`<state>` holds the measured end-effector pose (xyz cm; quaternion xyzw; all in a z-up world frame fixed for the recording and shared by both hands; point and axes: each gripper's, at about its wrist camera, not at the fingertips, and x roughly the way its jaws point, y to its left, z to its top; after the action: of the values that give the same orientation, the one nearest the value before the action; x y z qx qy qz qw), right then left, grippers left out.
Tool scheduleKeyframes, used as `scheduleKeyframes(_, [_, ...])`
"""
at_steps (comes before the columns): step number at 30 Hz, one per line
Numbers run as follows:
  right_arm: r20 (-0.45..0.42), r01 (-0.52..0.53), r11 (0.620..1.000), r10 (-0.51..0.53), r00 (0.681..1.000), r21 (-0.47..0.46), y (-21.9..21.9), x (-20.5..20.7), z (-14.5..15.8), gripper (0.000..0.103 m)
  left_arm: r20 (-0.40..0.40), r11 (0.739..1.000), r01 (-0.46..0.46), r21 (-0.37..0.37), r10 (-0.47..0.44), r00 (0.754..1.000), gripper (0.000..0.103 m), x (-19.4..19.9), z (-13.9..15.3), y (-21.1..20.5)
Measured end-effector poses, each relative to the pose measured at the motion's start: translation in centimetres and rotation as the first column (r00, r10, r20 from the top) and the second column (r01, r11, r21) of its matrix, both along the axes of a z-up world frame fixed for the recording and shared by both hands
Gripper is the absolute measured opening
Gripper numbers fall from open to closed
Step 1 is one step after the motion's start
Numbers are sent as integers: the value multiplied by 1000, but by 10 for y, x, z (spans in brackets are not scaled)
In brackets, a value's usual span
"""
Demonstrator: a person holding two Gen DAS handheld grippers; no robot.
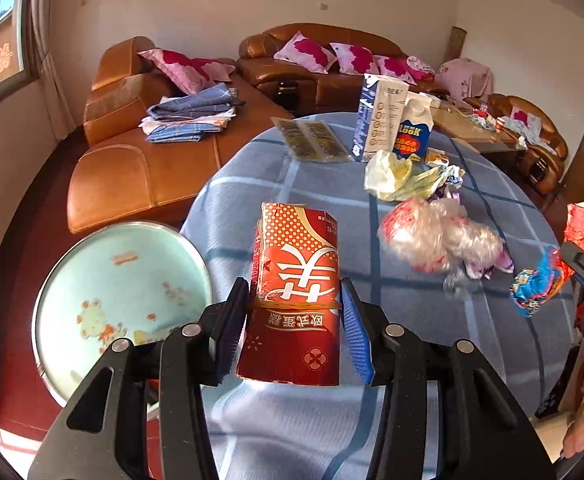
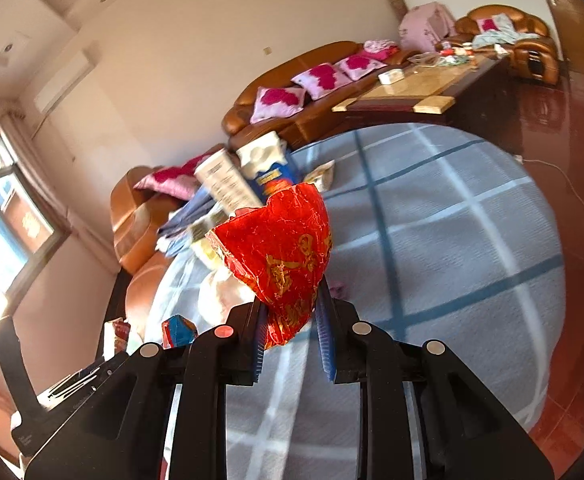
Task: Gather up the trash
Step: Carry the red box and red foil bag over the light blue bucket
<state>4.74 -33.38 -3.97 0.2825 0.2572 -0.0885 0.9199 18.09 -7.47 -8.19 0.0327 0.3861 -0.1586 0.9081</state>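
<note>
Over the blue checked table [image 1: 292,184], both hands loaded w/ trash.
L view: left gripper [image 1: 294,316] clamps a red box [image 1: 296,292], long axis pointing away; basin [image 1: 119,296] lies just left, nearer this hand. R view: right gripper [image 2: 292,336], jaws narrow, pinches a red wrapper [image 2: 279,252] above the table.

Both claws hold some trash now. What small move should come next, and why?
Probably carry the red carton in the left claw sideways over the pale blue basin and release it. The carton is gripped between the pads, and the basin sits close beside the table. The right claw holds a red wrapper.
</note>
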Motion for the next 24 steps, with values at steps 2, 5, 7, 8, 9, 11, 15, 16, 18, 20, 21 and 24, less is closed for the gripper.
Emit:
scheduleKeyframes(2, [-2,-24,1000,24,1000,-13,11,0,1,23,-1,1000,-18,0,18,1000,46,-5,-1,10])
scheduleKeyframes(5, [-8,-65,997,65,998,-30,30,1,1,23,14,999,-46,3,46,999,46,-16,1,28])
scheduleKeyframes(7, [-14,-86,996,85,996,-38,40,2,0,23,16,998,-60,-1,60,998,46,-21,2,37])
scheduleKeyframes(8, [-18,-100,994,99,995,-44,48,3,1,23,17,998,-66,-4,66,998,46,-23,3,41])
scheduleKeyframes(9, [-20,-108,993,108,994,-49,53,3,0,23,20,997,-75,-6,75,997,46,-26,4,47])
scheduleKeyframes(11, [-23,-130,990,128,991,-62,65,4,1,23,28,996,-87,-6,87,996,46,-31,6,56])
scheduleKeyframes(15, [-33,-177,979,175,984,-98,91,7,3,23,30,993,-116,-14,116,993,46,-36,6,75])
scheduleKeyframes(16, [-36,-189,977,186,982,-102,96,8,3,23,31,993,-121,-15,121,992,46,-37,6,78])
scheduleKeyframes(18, [-41,-210,971,206,978,-111,108,8,2,23,32,991,-131,-21,131,991,46,-38,6,85])
scheduleKeyframes(20, [-46,-231,965,227,973,-120,119,11,2,23,33,990,-139,-25,139,990,46,-39,6,92])
scheduleKeyframes(21, [-49,-248,960,243,969,-129,127,13,3,23,34,989,-145,-28,145,989,46,-40,6,96])
scheduleKeyframes(24, [-55,-283,948,278,959,-144,144,17,3,23,33,986,-162,-33,163,986,46,-40,6,107])
